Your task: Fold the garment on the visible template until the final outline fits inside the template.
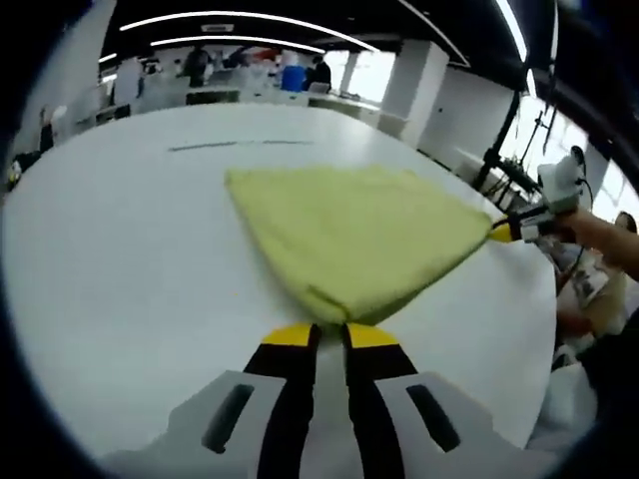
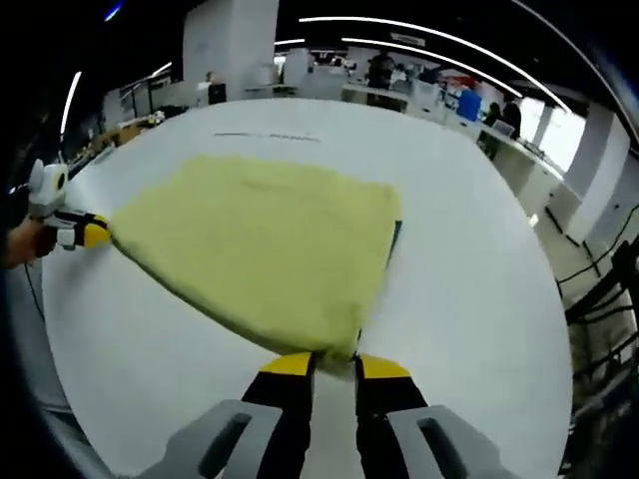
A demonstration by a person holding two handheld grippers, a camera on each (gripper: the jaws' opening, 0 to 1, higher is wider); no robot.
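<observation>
**Both grippers pinch corners of the yellow cloth**

In the left gripper view, the left gripper (image 1: pixel 330 332), with yellow-tipped black jaws, is pressed together on the near corner of the soft pale-yellow folded garment (image 1: pixel 359 235), which spreads ahead of it across the round white table (image 1: pixel 120 269). The right gripper (image 1: pixel 511 230) pinches the corner off to its right.

In the right gripper view, the right gripper (image 2: pixel 334 364) clamps the garment's (image 2: pixel 260 249) nearest corner; the left gripper (image 2: pixel 92 234) grips the far-left corner. A thin dark template edge (image 2: pixel 395 244) shows beside the cloth's right side.
</observation>
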